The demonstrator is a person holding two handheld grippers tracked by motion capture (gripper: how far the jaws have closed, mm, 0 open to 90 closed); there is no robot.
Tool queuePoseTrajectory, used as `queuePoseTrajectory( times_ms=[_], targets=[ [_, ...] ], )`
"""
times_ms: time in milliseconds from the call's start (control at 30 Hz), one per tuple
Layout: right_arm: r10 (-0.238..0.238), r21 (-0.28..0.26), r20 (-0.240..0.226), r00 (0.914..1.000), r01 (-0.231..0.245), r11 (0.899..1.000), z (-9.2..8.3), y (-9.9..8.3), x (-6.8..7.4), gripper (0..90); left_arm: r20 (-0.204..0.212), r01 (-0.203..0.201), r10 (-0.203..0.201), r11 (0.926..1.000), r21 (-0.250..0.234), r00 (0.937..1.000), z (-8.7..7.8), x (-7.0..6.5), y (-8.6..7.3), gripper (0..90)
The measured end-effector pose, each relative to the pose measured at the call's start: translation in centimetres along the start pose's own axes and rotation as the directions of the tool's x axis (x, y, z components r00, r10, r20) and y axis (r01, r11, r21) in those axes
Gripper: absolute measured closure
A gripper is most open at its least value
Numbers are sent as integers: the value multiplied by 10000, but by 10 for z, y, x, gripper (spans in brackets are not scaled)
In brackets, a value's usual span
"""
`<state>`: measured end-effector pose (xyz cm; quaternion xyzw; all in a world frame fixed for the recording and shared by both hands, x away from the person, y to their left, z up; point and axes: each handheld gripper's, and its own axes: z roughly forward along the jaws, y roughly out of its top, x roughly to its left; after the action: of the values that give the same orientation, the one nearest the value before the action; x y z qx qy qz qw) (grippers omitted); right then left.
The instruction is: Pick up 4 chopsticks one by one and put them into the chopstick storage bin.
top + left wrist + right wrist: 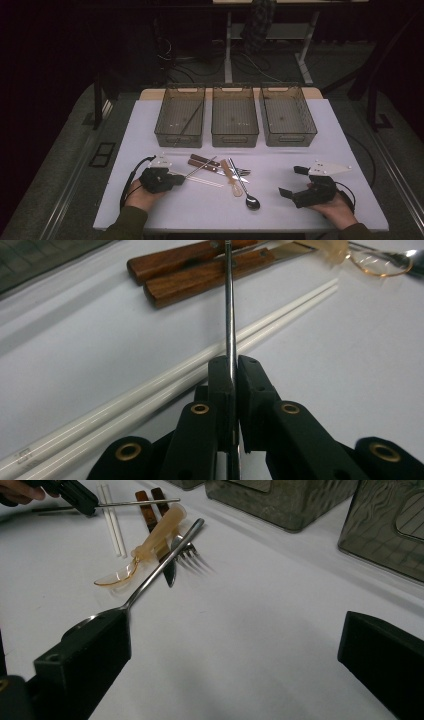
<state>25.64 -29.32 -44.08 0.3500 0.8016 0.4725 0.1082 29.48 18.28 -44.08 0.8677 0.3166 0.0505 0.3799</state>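
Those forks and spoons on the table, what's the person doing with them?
A person is working through a pile of cutlery on the white table, in front of three bins. The left tool is shut on a thin metal chopstick, gripped at one end. Beside it lie two white chopsticks, wooden-handled pieces, a clear plastic spoon and a metal spoon. The right tool rests open, holding nothing. The left bin already has one long stick inside.
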Motion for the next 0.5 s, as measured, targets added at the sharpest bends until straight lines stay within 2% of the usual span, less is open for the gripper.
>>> queuePoseTrajectory(
  times_ms=[133, 300, 500],
  targets=[
    [1, 23, -8, 10000, -1, 10000, 0, 0, 0, 5, -130, -32, 32, 10000, -8, 9999, -4, -1, 2, 847],
    [-7, 23, -8, 10000, 8, 10000, 0, 0, 0, 5, -186, 124, -125, 9999, -53, 9997, -6, -1, 4, 846],
    [-47, 23, -4, 10000, 47, 10000, 0, 0, 0, 5, -199, -23, 22, 10000, -44, 9998, -7, -5, 8, 846]
  ],
)
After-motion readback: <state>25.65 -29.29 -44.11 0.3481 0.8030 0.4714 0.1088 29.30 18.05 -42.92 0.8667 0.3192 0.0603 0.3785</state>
